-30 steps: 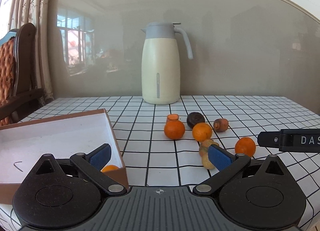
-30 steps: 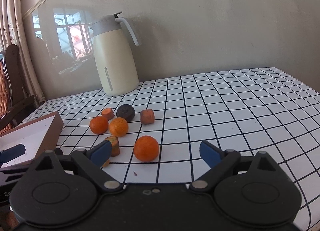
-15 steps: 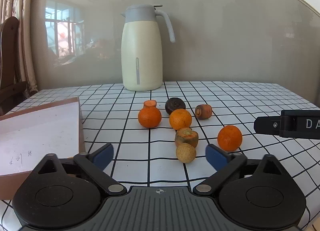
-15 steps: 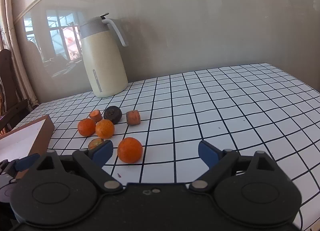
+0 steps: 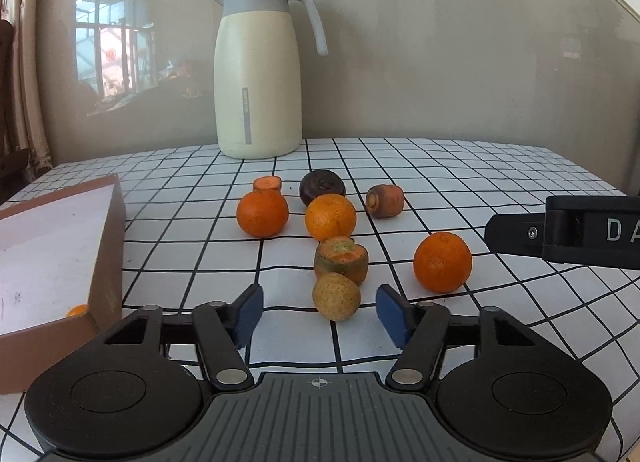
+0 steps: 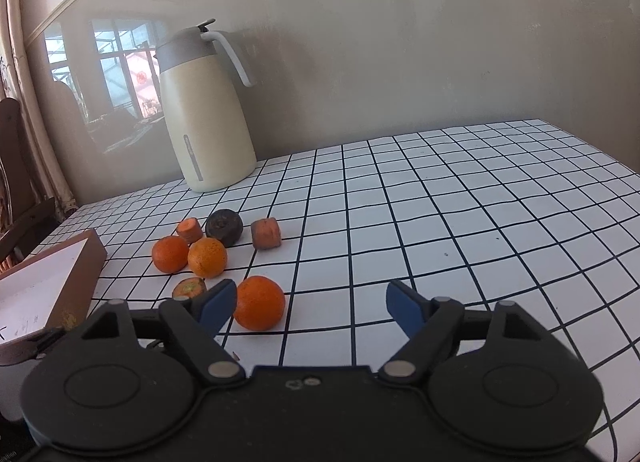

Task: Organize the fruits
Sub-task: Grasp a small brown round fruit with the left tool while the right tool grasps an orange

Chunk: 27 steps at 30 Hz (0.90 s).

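My left gripper (image 5: 319, 314) is open, its blue pads either side of a small tan round fruit (image 5: 336, 296) on the checked table, not touching it. Behind it lie a carrot stub (image 5: 341, 260), three oranges (image 5: 442, 262) (image 5: 330, 217) (image 5: 262, 213), a dark round fruit (image 5: 322, 187) and two more carrot pieces (image 5: 385, 200) (image 5: 267, 183). An orange (image 5: 77, 310) peeks out inside the brown box (image 5: 105, 246) at left. My right gripper (image 6: 308, 308) is open and empty, with the near orange (image 6: 259, 303) just beside its left pad.
A cream thermos jug (image 5: 258, 74) stands at the back by the wall. The right gripper's finger (image 5: 568, 232) enters the left wrist view from the right. A wooden chair (image 6: 16, 190) stands off the table's left side.
My left gripper swung right from over the box to the fruit pile and now brackets the tan fruit. My right gripper drifted slightly closer to the near orange.
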{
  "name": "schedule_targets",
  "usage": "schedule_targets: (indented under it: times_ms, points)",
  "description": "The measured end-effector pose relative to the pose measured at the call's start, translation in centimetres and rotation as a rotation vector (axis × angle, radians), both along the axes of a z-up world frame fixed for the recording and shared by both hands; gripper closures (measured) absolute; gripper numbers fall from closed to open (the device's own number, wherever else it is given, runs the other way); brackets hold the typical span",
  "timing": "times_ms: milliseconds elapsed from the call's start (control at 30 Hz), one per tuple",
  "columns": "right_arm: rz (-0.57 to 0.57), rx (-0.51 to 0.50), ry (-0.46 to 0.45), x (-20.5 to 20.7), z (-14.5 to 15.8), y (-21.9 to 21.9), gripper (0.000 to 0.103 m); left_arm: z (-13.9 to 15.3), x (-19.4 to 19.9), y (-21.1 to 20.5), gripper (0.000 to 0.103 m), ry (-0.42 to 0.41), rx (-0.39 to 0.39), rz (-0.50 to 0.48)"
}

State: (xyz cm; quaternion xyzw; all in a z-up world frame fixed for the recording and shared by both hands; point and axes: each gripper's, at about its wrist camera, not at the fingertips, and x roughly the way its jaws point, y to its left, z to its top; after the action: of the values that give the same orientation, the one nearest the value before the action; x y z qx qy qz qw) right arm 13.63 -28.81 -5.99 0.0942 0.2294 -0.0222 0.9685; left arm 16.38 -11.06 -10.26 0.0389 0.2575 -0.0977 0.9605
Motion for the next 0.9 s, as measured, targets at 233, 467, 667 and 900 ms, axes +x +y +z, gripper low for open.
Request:
schedule_targets:
  times_ms: [233, 467, 667, 900]
  points:
    - [0.004, 0.000, 0.004, 0.6, -0.1, 0.3, 0.028, 0.0, 0.2, -0.3, 0.072, -0.009, 0.011, -0.004]
    - [0.016, -0.001, 0.023, 1.4, -0.5, 0.8, 0.034, -0.1, -0.1, 0.7, 0.077, -0.025, 0.048, 0.022]
    - [0.020, 0.020, 0.057, 2.8, -1.1, 1.2, 0.041, 0.0, -0.3, 1.7, 0.077, -0.026, 0.062, 0.042]
    - [0.040, 0.076, 0.094, 4.2, -1.9, 1.8, 0.056, 0.1, -0.4, 2.2, 0.077, -0.023, 0.059, 0.040]
